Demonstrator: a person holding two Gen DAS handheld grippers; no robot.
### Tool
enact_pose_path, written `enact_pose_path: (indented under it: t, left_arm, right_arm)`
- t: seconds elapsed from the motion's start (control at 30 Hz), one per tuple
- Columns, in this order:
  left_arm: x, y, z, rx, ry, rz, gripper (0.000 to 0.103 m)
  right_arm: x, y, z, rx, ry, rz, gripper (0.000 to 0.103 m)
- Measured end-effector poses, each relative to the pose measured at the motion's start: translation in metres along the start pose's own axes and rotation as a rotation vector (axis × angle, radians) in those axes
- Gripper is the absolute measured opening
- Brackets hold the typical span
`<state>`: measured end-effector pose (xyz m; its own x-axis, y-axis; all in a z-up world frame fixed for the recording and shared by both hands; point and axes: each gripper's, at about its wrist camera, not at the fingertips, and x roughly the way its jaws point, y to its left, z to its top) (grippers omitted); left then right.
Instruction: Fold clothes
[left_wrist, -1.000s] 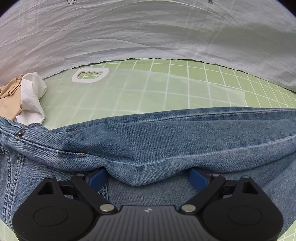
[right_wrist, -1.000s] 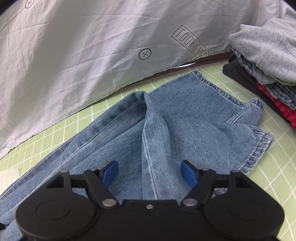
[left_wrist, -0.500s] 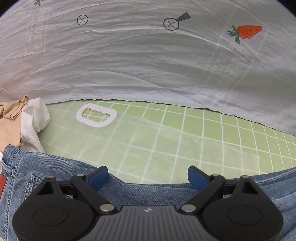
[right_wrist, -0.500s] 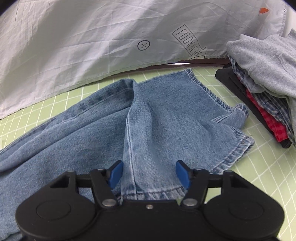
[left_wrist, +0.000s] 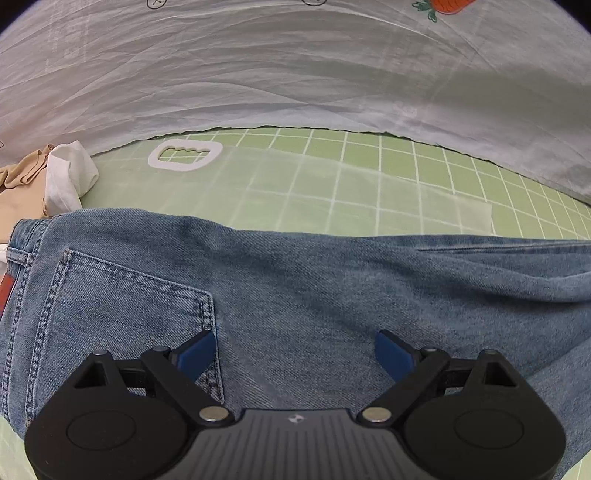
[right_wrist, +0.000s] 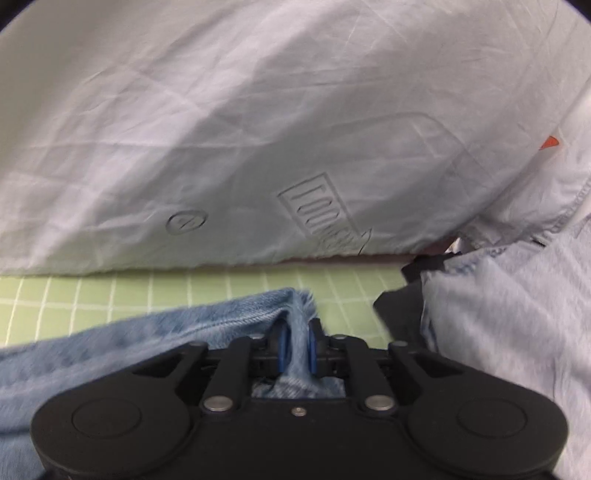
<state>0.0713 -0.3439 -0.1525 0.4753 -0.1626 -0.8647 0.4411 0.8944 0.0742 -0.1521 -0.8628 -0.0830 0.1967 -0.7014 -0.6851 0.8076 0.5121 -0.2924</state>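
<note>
Blue jeans lie across the green grid mat. In the left wrist view their seat and back pocket face up. My left gripper is open and hovers over the seat, with nothing between its blue pads. In the right wrist view my right gripper is shut on a fold of the jeans' leg end, which is lifted off the mat. This view is blurred.
A white sheet hangs behind the mat. A white plastic ring lies on the mat at the back left, next to white and beige cloths. A grey garment pile on a black tray stands close on the right.
The right gripper closed on the jeans' leg end and lifted it. The left gripper stayed open and now looks down on the jeans' seat and back pocket.
</note>
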Motion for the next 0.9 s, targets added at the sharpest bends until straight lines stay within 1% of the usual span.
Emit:
enact_pose_path:
  t: [0.07, 0.13, 0.17, 0.2, 0.27, 0.37, 0.5, 0.53, 0.6, 0.67, 0.77, 0.83, 0.87, 0.9]
  left_arm:
    - [-0.001, -0.004, -0.002, 0.008, 0.006, -0.006, 0.093]
    - [-0.002, -0.009, -0.003, 0.019, 0.006, -0.014, 0.093]
    - [-0.003, -0.012, -0.004, 0.029, 0.005, -0.015, 0.093]
    - [-0.003, -0.015, -0.005, 0.039, 0.003, -0.015, 0.093]
    - [-0.004, -0.021, -0.005, 0.054, -0.001, -0.012, 0.093]
    - [-0.004, -0.026, -0.005, 0.066, 0.0, -0.022, 0.093]
    - [-0.005, -0.029, -0.006, 0.087, 0.002, -0.036, 0.094]
    - [-0.005, -0.029, -0.006, 0.092, 0.004, -0.038, 0.094]
    - [-0.005, -0.029, -0.007, 0.098, 0.006, -0.042, 0.094]
    - [-0.006, -0.029, -0.01, 0.101, 0.009, -0.047, 0.095]
    - [-0.007, -0.027, -0.013, 0.091, 0.013, -0.048, 0.097]
    - [-0.007, -0.026, -0.015, 0.08, 0.012, -0.051, 0.098]
    - [-0.007, -0.025, -0.016, 0.075, 0.01, -0.052, 0.099]
    - [-0.007, -0.024, -0.016, 0.073, 0.009, -0.053, 0.099]
  right_arm:
    - [0.003, -0.001, 0.001, 0.027, -0.019, -0.028, 0.058]
    - [0.003, -0.001, -0.005, 0.05, -0.041, -0.063, 0.066]
    - [0.0, -0.002, -0.012, 0.072, -0.044, -0.067, 0.077]
    - [-0.005, -0.004, -0.023, 0.105, -0.04, -0.06, 0.081]
    - [-0.014, -0.008, -0.046, 0.174, -0.024, -0.051, 0.081]
    - [-0.021, -0.017, -0.081, 0.293, 0.04, -0.06, 0.085]
    - [-0.03, -0.028, -0.126, 0.453, 0.122, -0.065, 0.086]
    - [-0.03, -0.03, -0.133, 0.496, 0.133, -0.051, 0.086]
    - [-0.033, -0.027, -0.142, 0.541, 0.125, -0.036, 0.086]
    - [-0.033, -0.023, -0.142, 0.531, 0.122, -0.023, 0.085]
    - [-0.032, -0.018, -0.137, 0.506, 0.109, 0.005, 0.075]
    - [-0.032, -0.018, -0.136, 0.49, 0.099, 0.022, 0.063]
    - [-0.032, -0.019, -0.137, 0.489, 0.093, 0.031, 0.05]
    - [-0.032, -0.021, -0.137, 0.492, 0.09, 0.039, 0.041]
